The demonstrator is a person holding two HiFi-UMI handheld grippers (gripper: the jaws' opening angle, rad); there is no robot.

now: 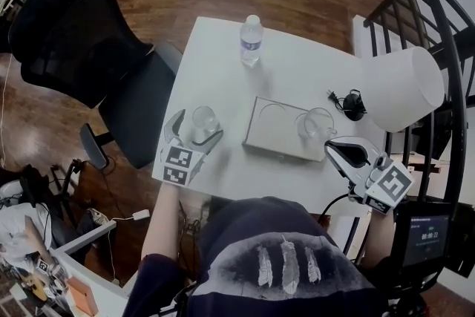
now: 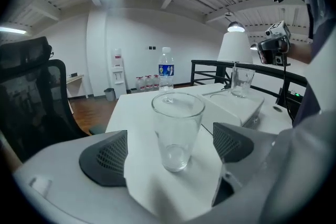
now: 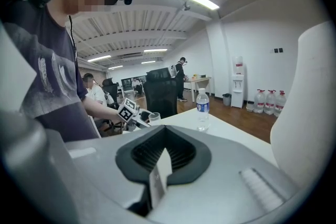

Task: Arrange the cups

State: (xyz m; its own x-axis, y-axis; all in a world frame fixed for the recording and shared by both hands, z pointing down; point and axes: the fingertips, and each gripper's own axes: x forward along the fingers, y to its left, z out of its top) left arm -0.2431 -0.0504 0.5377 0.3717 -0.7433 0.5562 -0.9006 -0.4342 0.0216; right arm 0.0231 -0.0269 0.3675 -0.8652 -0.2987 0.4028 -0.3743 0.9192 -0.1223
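- Left gripper (image 2: 170, 149): fingers (image 2: 105, 157) spread wide on both sides of the cup (image 2: 177, 128), not touching it. The cup stands upright at the tabletop's (image 1: 223, 56) 9 o'clock edge.
- Right gripper (image 3: 164, 152): fingers closed, empty, at 4 o'clock.
- Best to centre the cup, then close gently at mid-height, since smooth glass may slip.
- Likely goal: the tray's (image 1: 278, 131) bare half, at the cup's 3 o'clock.
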